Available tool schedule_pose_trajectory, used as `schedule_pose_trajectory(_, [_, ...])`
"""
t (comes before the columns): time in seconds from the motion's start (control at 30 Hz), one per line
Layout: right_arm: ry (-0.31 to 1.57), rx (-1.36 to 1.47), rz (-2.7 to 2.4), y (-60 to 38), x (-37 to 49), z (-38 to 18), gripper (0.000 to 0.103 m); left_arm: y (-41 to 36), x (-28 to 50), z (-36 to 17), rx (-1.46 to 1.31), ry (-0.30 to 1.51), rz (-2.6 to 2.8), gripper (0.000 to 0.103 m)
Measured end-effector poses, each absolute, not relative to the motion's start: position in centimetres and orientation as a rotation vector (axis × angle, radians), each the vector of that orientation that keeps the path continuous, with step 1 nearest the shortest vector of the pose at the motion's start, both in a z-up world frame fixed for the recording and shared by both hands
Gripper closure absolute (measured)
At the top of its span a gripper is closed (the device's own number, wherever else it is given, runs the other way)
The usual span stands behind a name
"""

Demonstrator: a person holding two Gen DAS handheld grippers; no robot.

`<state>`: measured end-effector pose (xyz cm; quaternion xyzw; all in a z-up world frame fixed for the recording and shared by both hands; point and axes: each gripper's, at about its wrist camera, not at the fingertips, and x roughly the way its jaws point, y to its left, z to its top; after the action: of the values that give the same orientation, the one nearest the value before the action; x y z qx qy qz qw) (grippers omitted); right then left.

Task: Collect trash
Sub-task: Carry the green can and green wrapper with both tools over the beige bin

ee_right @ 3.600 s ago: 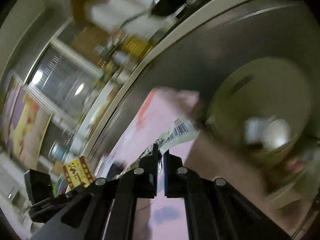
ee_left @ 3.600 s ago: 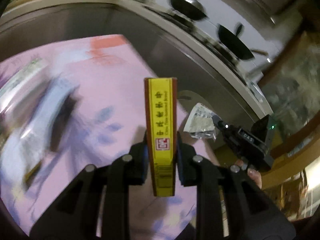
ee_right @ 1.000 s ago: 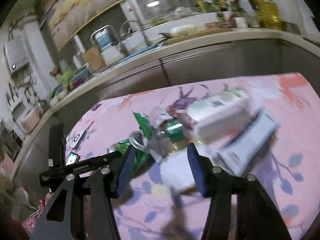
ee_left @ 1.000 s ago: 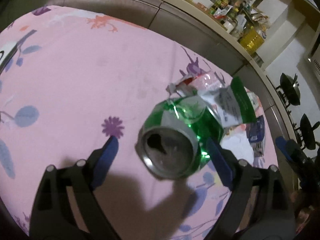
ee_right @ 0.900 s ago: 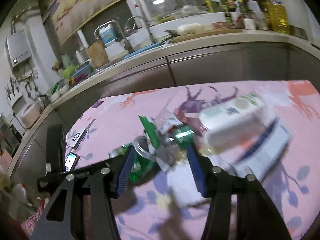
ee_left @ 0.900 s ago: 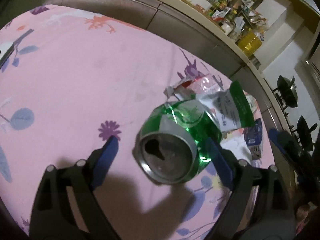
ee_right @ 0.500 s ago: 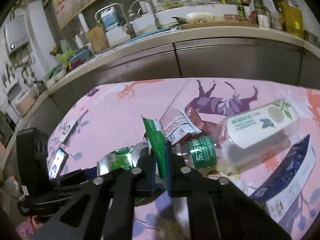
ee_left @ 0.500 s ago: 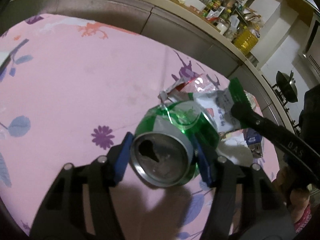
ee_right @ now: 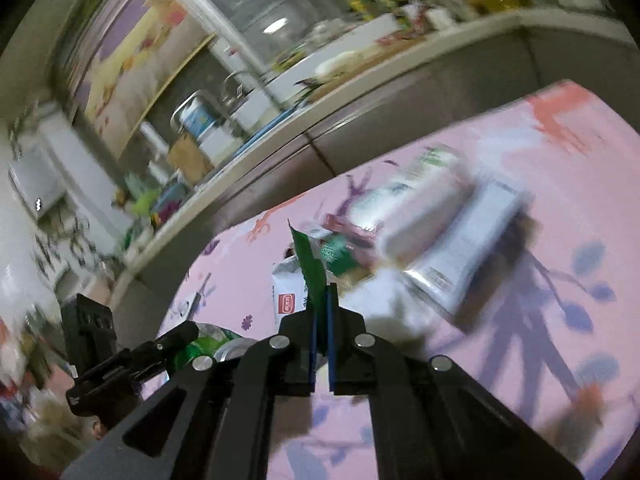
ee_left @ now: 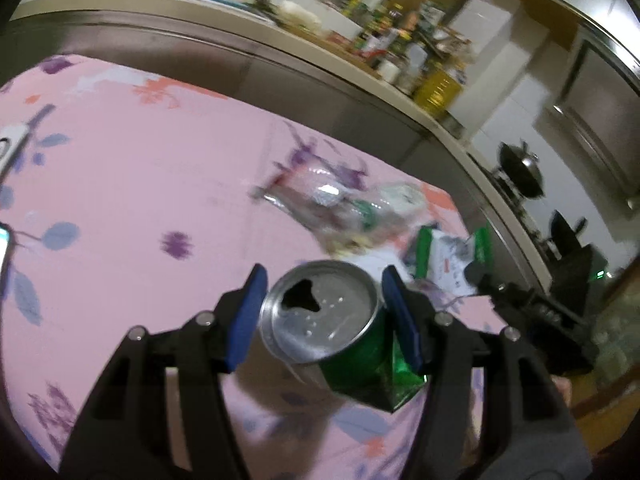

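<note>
The green can (ee_left: 344, 332) is up off the desk now! Half a second ago it lay on the pink cloth with the blue pads just closing around it; here the left tongs (ee_left: 324, 312) have it clamped and lifted, with the cloth dropping away beneath. Over on the right, the same story: the right tongs (ee_right: 320, 320), which had only just pinched the green-edged wrapper (ee_right: 308, 264), now carry it clear of the pile. That reads as two pieces of trash secured at once, with a trip to a bin likely next, though no bin shows in either view.

The can is dented and creased along its lower side, silver top facing the camera, its opening dark and droplets on the lid. The wrapper is thin, white with a green strip and a red mark.

Left behind on the floral desk (ee_left: 132, 184): a clear plastic bottle (ee_right: 420, 200), a flat carton (ee_right: 468, 240) and other wrappers, blurred.
</note>
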<state>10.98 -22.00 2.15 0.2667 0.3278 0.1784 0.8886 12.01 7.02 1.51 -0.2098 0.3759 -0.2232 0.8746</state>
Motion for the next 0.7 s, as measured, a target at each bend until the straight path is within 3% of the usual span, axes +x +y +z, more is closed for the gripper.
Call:
schedule_pose_trajectory(0.57, [0.484, 0.804, -0.064, -43.4, -1.9, -1.7, 0.102, -20.3, 13.5, 1.2, -0.097, 0.934, -0.843, 0.053])
schedule_pose_trajectory(0.7, [0.466, 0.814, -0.097, -45.5, -2.6, -2.6, 0.102, -23.4, 12.9, 0.2, -0.021, 0.945, -0.839, 0.053])
